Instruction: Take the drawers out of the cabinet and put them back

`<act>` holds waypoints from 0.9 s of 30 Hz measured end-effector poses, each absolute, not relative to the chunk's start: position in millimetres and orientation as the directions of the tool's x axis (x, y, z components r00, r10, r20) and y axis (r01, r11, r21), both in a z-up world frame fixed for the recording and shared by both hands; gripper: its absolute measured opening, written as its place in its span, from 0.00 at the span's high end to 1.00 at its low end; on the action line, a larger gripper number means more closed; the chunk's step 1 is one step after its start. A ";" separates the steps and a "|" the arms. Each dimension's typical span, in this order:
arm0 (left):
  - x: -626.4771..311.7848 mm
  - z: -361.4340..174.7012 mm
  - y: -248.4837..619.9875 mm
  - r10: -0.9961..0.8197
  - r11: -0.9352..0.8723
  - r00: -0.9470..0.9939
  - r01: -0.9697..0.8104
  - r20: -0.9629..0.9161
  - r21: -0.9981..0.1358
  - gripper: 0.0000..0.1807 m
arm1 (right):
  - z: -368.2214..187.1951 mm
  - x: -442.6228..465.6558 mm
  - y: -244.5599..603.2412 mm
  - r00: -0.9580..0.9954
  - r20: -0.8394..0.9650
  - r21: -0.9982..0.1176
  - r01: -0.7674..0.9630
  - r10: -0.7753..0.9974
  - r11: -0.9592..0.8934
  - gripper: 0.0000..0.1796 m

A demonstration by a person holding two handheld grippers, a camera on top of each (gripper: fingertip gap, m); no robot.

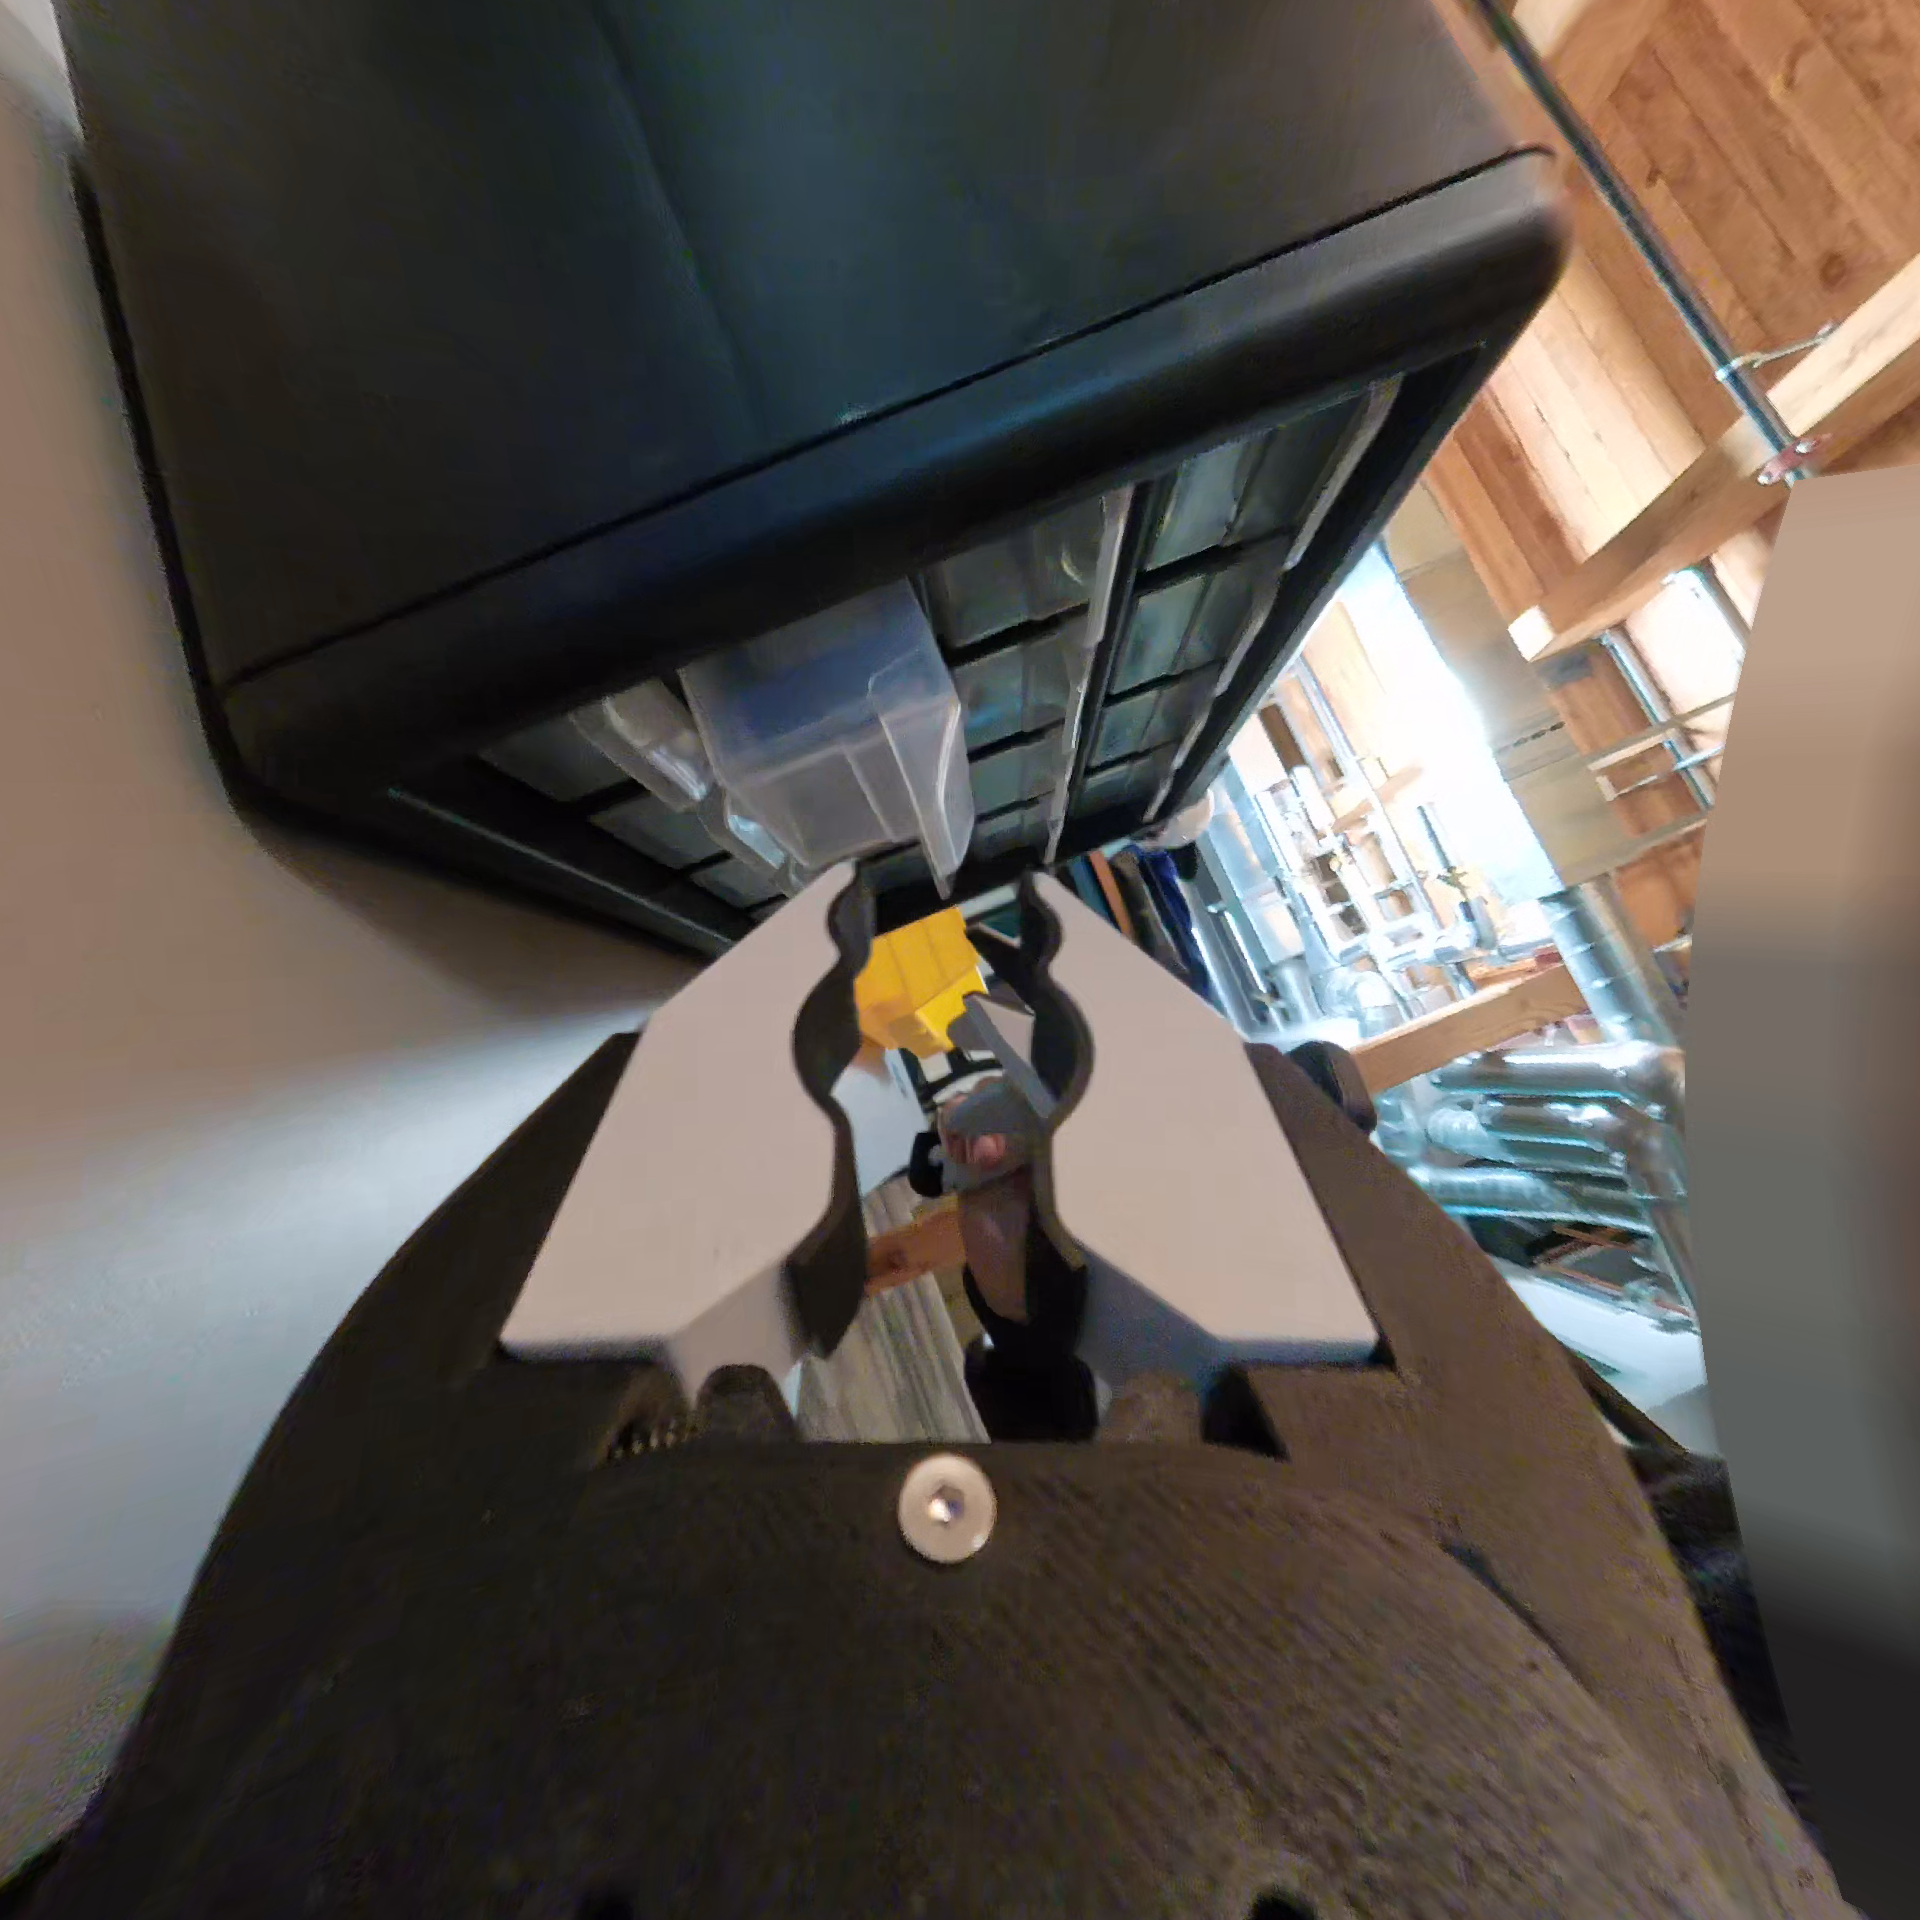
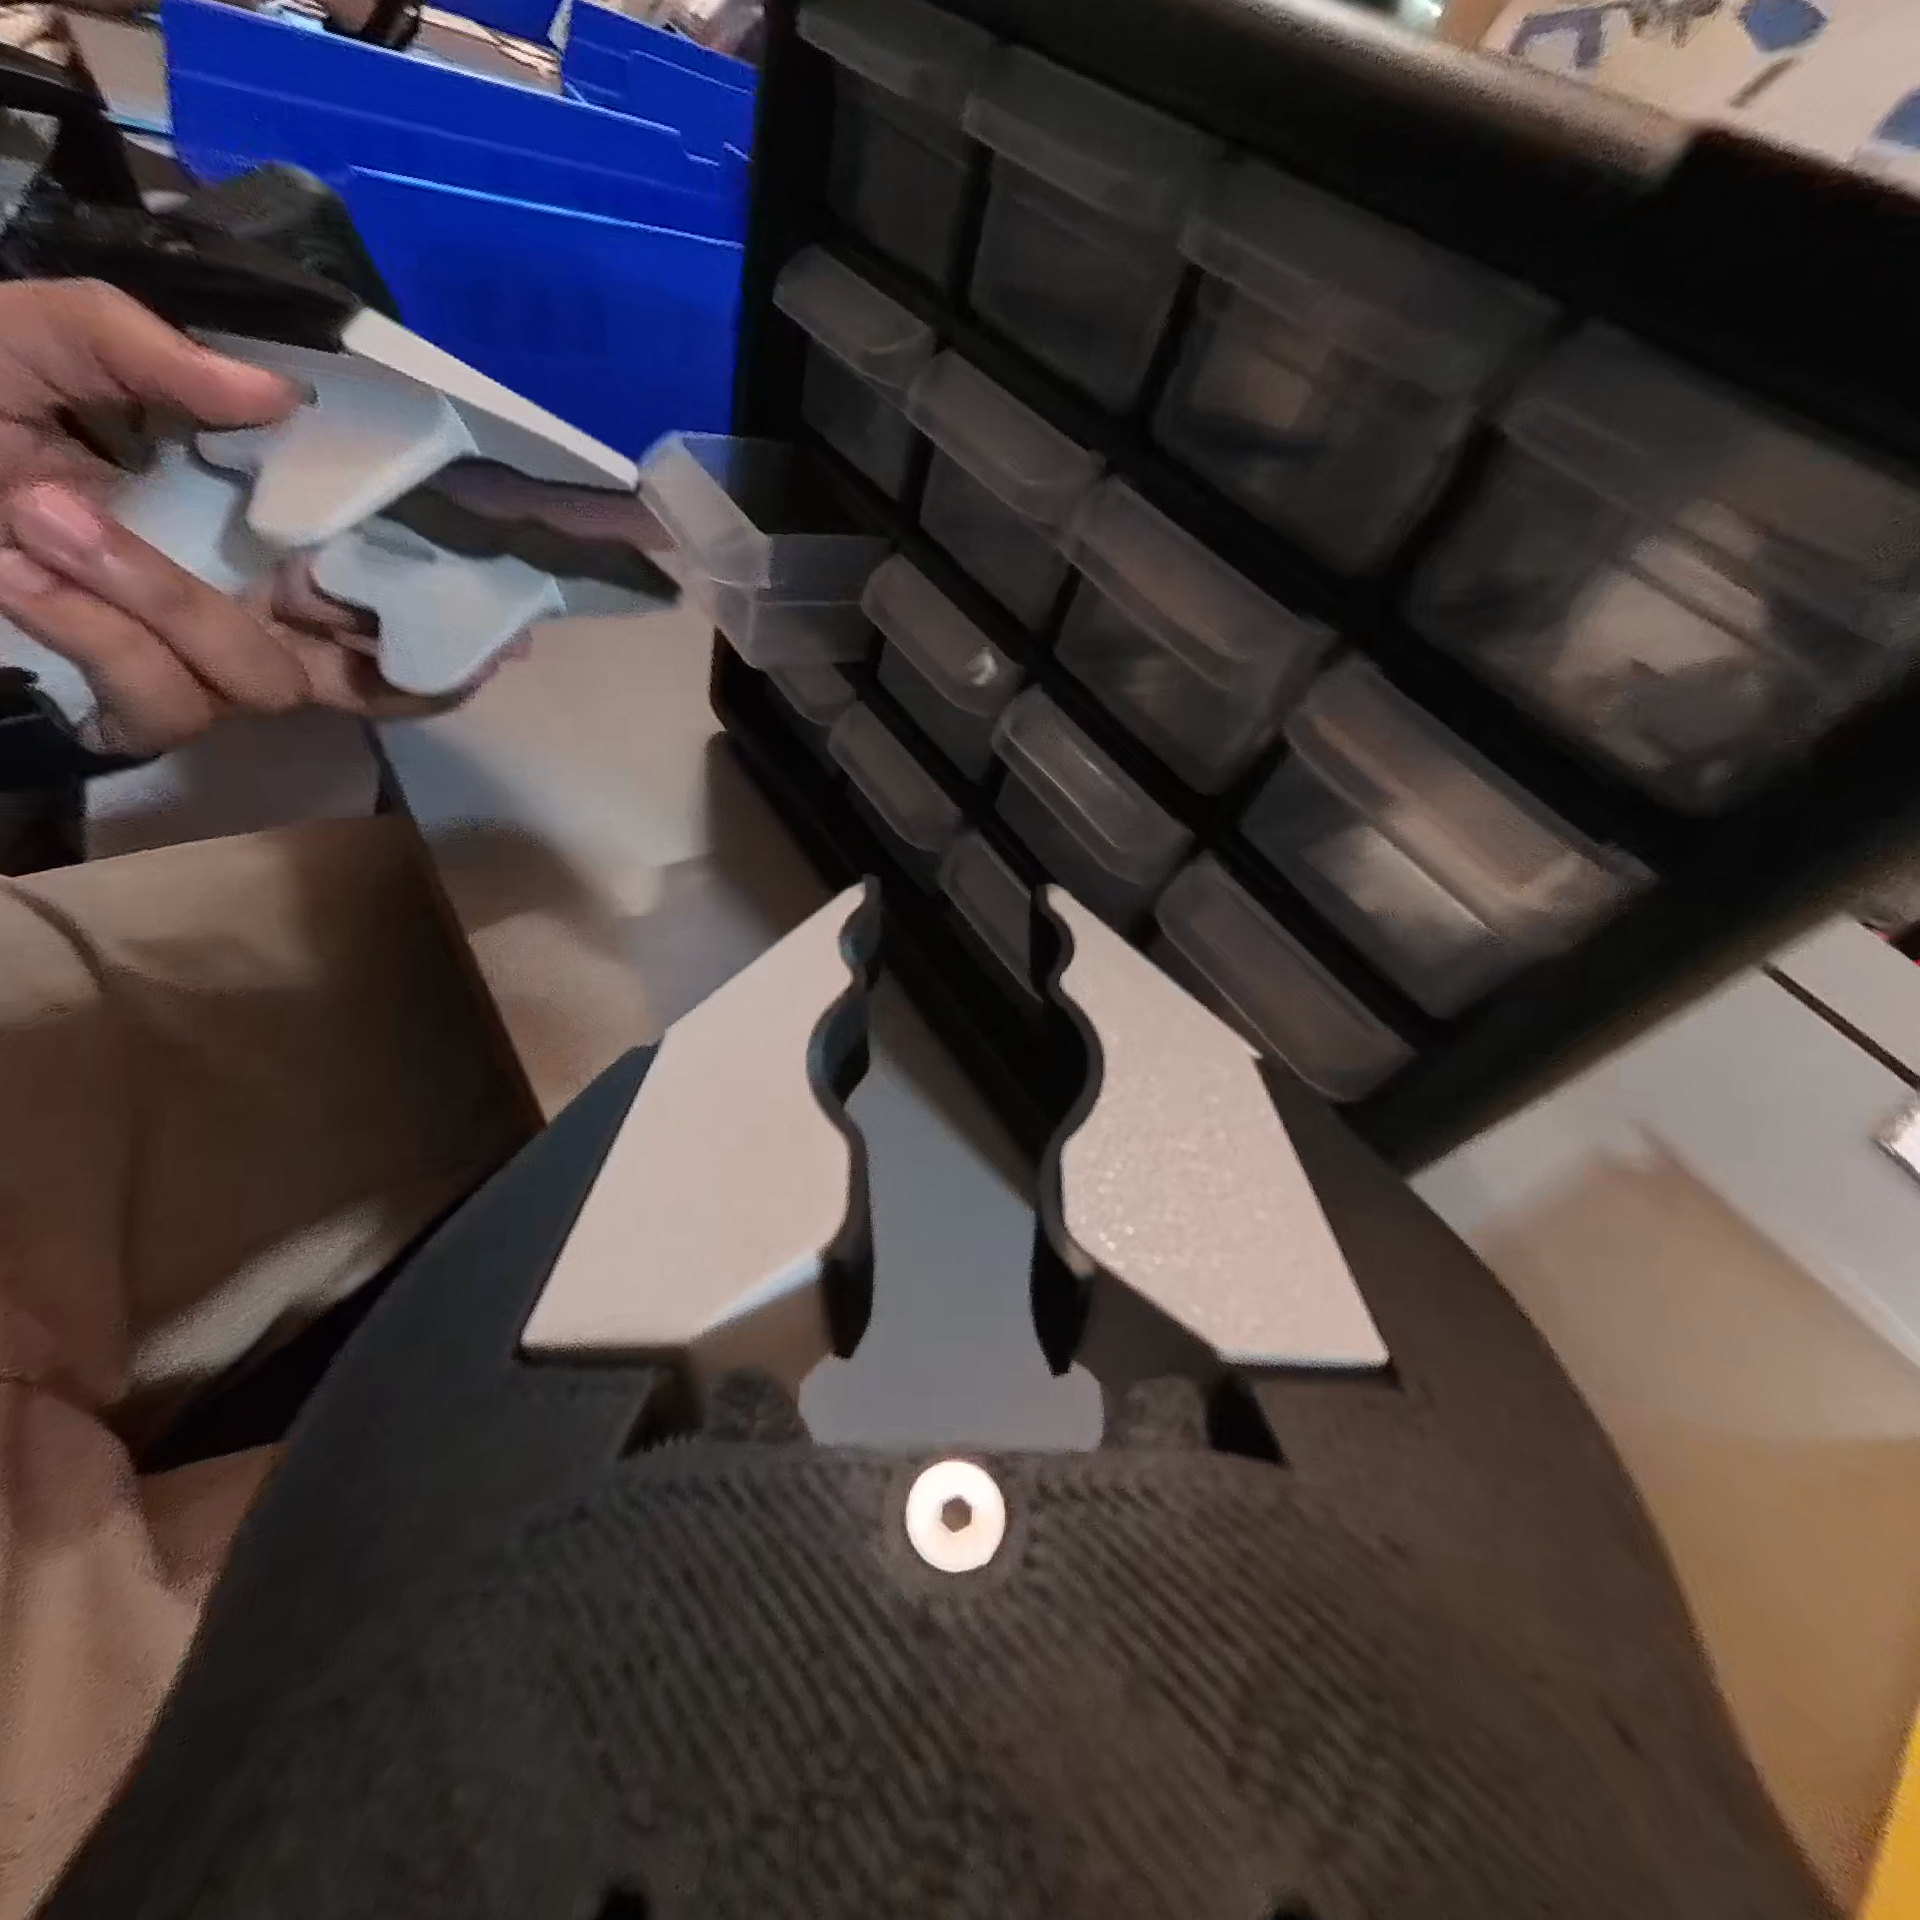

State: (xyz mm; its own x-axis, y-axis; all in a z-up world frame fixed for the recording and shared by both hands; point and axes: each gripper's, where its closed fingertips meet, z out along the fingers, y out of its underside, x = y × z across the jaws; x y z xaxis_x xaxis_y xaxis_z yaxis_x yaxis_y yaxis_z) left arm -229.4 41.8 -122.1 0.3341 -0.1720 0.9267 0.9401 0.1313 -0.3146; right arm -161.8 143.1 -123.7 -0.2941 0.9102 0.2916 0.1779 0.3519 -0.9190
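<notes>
My left jaws, apart, touch one clear drawer half out of the black cabinet; my right jaws, apart, hold nothing; all other drawers remain inside.

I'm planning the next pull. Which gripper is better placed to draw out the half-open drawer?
Left. The left gripper is right at the front lip of the protruding clear drawer, while the right gripper hangs open lower down, near the cabinet base.
</notes>
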 end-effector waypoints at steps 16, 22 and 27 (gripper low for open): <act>-264.0 -125.6 16.2 -0.041 0.133 0.420 0.902 0.907 -0.412 0.67 | -133.0 -249.6 42.5 -0.358 0.815 -0.428 0.158 0.456 0.890 0.72; -271.0 -122.1 14.8 -0.041 0.109 0.438 0.896 0.898 -0.431 0.67 | -139.8 -264.8 41.6 -0.327 0.852 -0.363 0.192 0.408 0.912 0.81; -274.3 -124.3 13.8 -0.040 0.119 0.415 0.905 0.909 -0.408 0.67 | -136.5 -256.6 37.6 -0.375 0.817 -0.403 0.170 0.437 0.899 0.81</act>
State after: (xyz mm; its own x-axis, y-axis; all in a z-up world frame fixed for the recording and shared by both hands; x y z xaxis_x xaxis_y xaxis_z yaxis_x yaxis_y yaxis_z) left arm -274.3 13.8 -124.3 0.4151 -0.0399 0.9089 0.9051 0.1188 -0.4082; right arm -256.6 37.6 -136.5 -0.3750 0.4374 0.8173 0.1705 0.8992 -0.4030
